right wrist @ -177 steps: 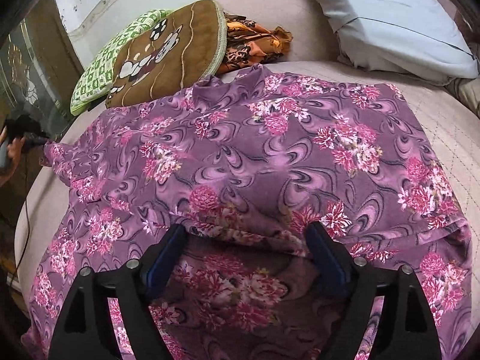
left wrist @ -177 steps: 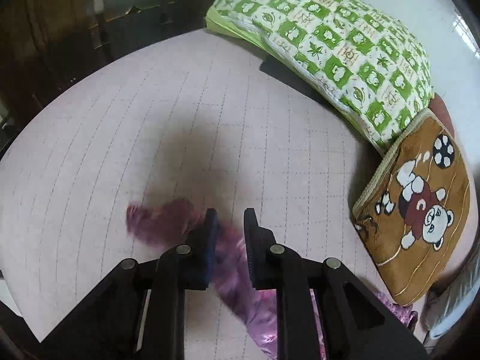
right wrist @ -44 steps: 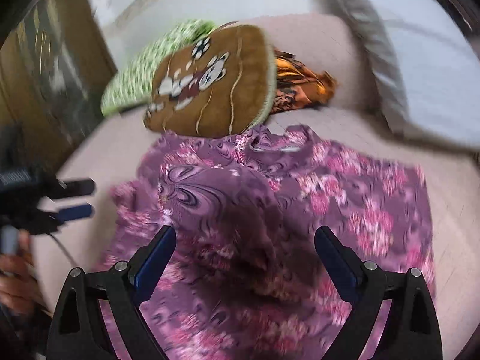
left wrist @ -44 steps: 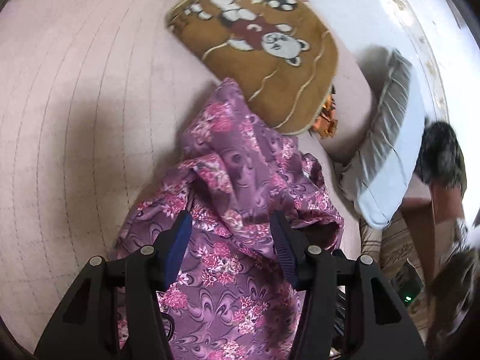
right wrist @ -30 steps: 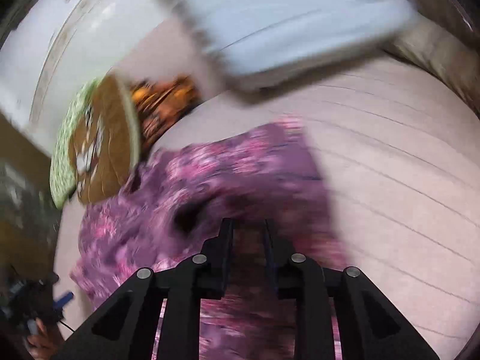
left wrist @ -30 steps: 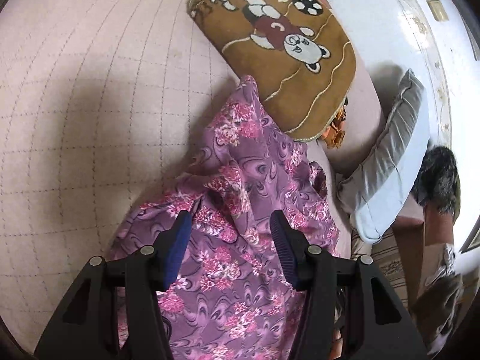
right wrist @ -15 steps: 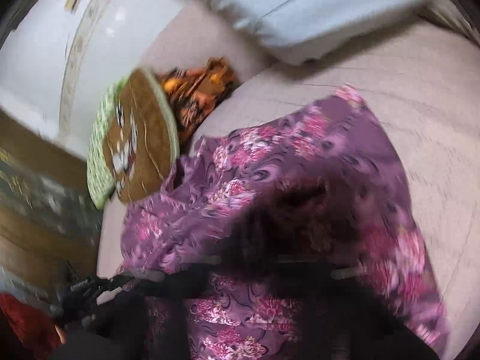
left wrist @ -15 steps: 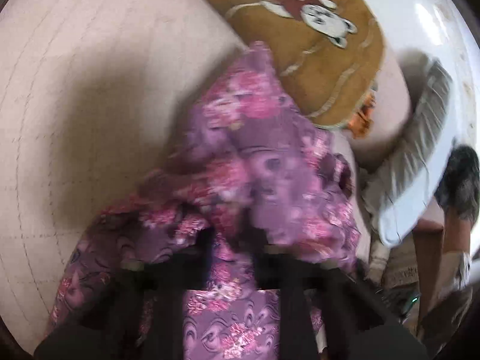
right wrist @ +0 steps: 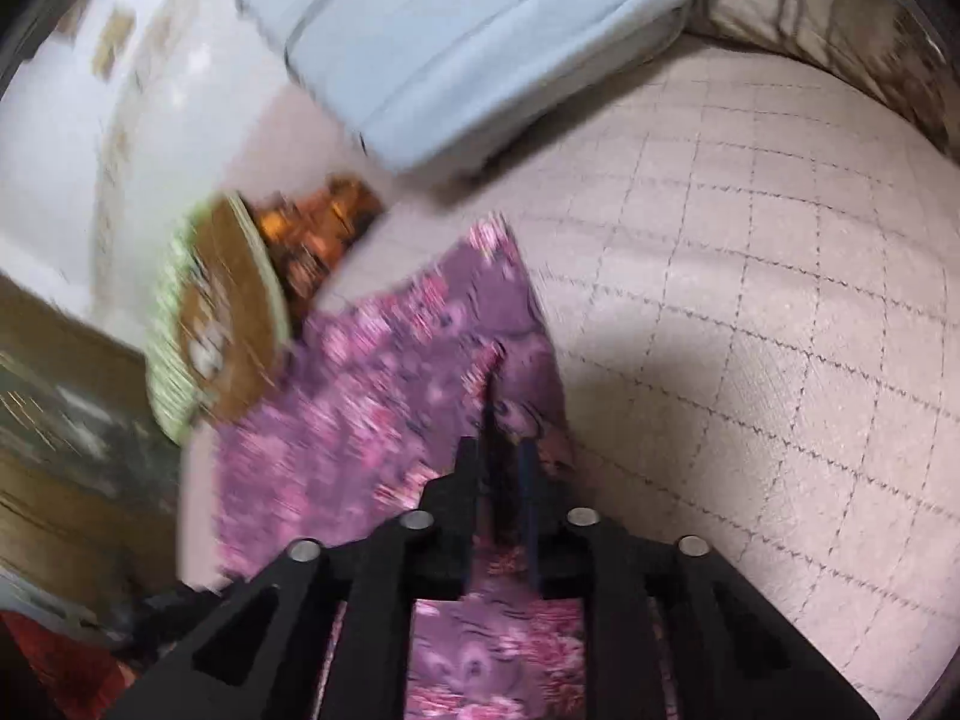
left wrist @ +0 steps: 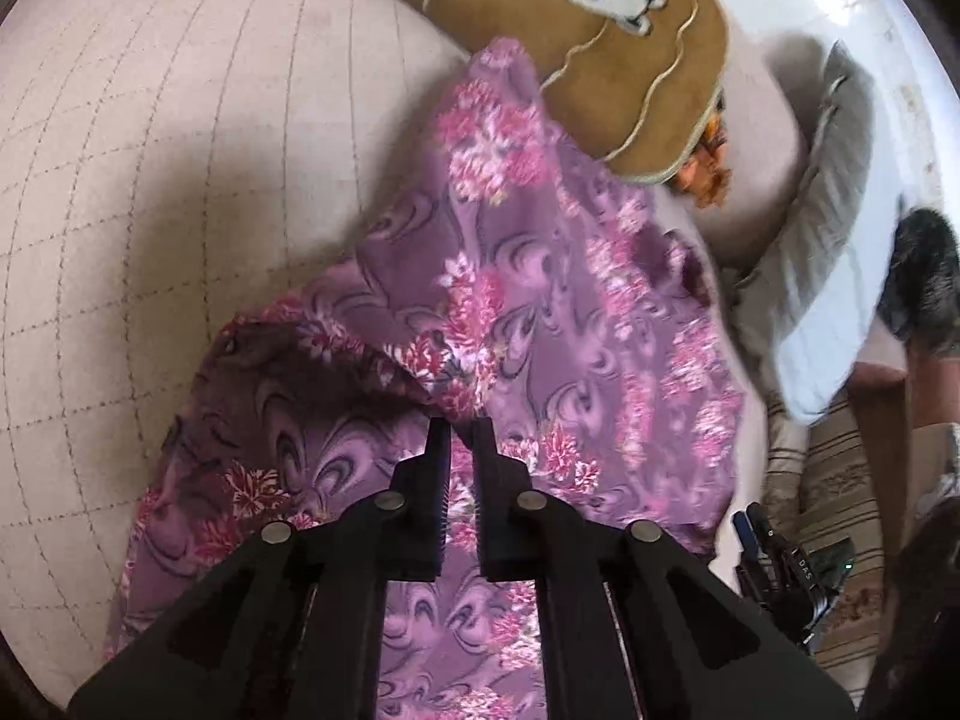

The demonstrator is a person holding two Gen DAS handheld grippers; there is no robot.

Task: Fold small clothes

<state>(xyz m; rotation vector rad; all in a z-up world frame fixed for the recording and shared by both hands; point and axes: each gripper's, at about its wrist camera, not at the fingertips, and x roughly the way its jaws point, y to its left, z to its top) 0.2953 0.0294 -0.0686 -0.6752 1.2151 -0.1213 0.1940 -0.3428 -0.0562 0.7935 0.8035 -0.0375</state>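
Left gripper (left wrist: pixel 459 429), spread a second ago, now pinches the purple garment (left wrist: pixel 540 300); right gripper (right wrist: pixel 501 450), just reopening, straddles a fold, grip indiscernible.

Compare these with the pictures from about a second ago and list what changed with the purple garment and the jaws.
The left gripper, then open over the purple floral garment, has closed its jaws on a raised fold. The right gripper has fabric between jaws that have just been opening. The garment is now bunched narrower. The brown bear cushion, blue pillow and quilted bedcover stayed put.
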